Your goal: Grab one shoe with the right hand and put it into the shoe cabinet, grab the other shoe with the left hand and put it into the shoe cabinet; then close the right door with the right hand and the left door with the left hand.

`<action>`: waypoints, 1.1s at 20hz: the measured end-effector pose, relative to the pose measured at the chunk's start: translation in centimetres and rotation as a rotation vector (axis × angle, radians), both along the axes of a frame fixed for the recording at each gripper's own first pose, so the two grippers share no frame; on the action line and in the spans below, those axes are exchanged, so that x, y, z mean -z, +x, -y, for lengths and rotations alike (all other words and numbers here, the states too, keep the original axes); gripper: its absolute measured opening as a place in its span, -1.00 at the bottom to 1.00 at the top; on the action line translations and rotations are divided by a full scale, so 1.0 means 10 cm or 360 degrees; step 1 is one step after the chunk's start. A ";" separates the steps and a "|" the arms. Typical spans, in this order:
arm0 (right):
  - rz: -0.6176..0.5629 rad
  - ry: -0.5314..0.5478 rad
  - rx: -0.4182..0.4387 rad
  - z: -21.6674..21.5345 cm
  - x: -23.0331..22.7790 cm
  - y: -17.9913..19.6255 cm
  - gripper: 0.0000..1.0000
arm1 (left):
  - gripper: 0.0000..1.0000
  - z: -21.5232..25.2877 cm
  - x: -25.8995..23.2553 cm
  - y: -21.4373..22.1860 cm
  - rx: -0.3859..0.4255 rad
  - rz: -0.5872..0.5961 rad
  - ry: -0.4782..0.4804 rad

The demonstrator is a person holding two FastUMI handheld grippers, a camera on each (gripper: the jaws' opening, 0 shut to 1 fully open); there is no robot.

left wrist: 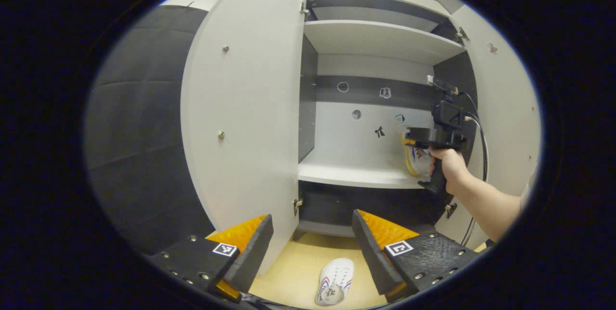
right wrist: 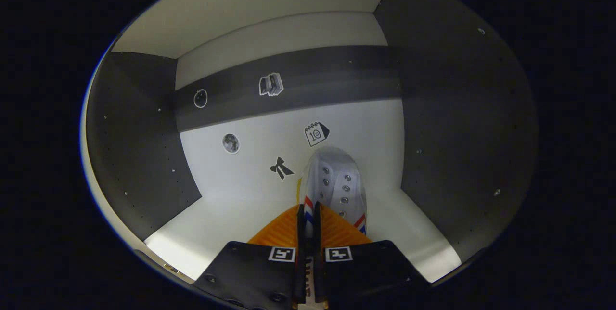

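Lying on the floor (left wrist: 298, 271), second shoe (left wrist: 334, 281) beneath left gripper (left wrist: 312, 247).

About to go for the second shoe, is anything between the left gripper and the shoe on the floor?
Nothing visible. The shoe lies on bare floor below the open left gripper, in front of the cabinet. The left door stands open off to the side.
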State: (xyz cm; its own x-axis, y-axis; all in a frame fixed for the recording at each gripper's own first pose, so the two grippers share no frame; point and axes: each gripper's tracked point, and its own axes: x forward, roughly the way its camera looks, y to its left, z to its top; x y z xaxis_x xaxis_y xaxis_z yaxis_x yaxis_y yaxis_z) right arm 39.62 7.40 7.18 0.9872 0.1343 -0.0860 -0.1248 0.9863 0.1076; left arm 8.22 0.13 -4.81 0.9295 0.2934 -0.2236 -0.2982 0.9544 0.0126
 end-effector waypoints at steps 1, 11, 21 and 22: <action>0.0021 0.0002 0.0002 0.00 -0.03 0.03 -0.61 | 1.00 0.01 0.02 -0.01 -0.0009 -0.0011 0.0023; 0.0134 -0.0058 0.0000 0.25 -0.11 -0.87 0.94 | 1.00 0.18 0.41 -0.01 0.0221 -0.0086 -0.0052; 0.0122 -0.0177 0.0000 0.34 0.35 -2.45 0.96 | 0.90 0.16 1.27 -0.16 0.0494 -0.0308 -0.0117; 0.0108 -0.0173 0.0007 0.38 0.39 -2.59 0.96 | 0.90 0.18 1.35 -0.14 0.0518 -0.0338 -0.0131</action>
